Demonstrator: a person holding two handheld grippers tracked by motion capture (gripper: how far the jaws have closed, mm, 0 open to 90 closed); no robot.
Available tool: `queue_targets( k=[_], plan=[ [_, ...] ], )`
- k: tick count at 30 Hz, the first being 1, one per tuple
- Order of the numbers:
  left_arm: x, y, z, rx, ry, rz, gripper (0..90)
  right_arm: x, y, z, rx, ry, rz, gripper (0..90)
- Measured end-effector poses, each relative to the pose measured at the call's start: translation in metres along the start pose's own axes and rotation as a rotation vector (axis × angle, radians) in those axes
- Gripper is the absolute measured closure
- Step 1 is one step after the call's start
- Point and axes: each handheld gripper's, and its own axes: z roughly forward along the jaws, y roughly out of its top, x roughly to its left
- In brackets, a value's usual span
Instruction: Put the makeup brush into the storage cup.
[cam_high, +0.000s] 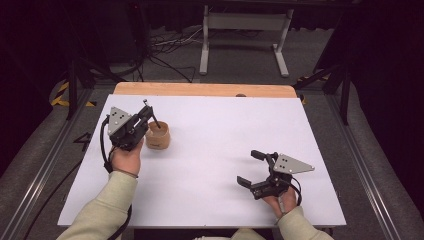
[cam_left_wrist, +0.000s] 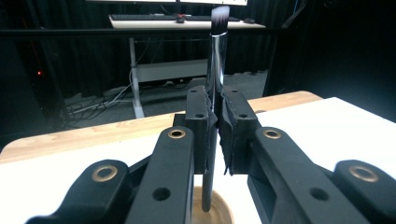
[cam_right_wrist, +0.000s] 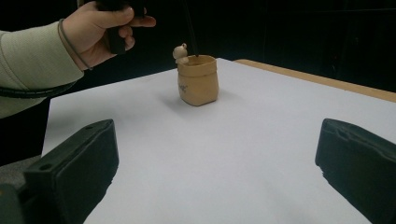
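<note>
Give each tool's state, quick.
Left tool: shut on the brush, its end in the cup.
Right tool: open, holding nothing.

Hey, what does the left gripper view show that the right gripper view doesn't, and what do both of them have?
Left gripper view: the left hand-held gripper shut on the brush, with its dark bristle tip and shiny ferrule. Right gripper view: the whole tan holder with a small figure on its rim, a hand, and the right hand-held gripper open. Both: the brush handle going into the holder on the white table.
</note>
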Motion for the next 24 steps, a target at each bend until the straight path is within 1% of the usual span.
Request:
queue_targets(
  k=[6,15,18,20,24],
  plan=[
    [0.003,-0.006,0.003,0.014,0.002,-0.001,82.4,0.000,0.000,0.000,0.000,0.003,0.000,0.0],
    [0.008,-0.015,0.008,0.041,-0.007,-0.023,82.3,0.000,0.000,0.000,-0.002,0.005,-0.001,0.0],
    [0.007,-0.018,0.009,0.038,-0.010,-0.014,82.2,0.000,0.001,0.000,-0.004,0.006,-0.001,0.0],
    [0.007,-0.021,0.010,0.046,-0.012,-0.007,82.1,0.000,0.001,0.000,-0.004,0.007,0.000,0.0],
    [0.008,-0.025,0.012,0.055,-0.017,-0.015,82.1,0.000,0.001,-0.001,-0.006,0.006,-0.001,0.0]
  ],
)
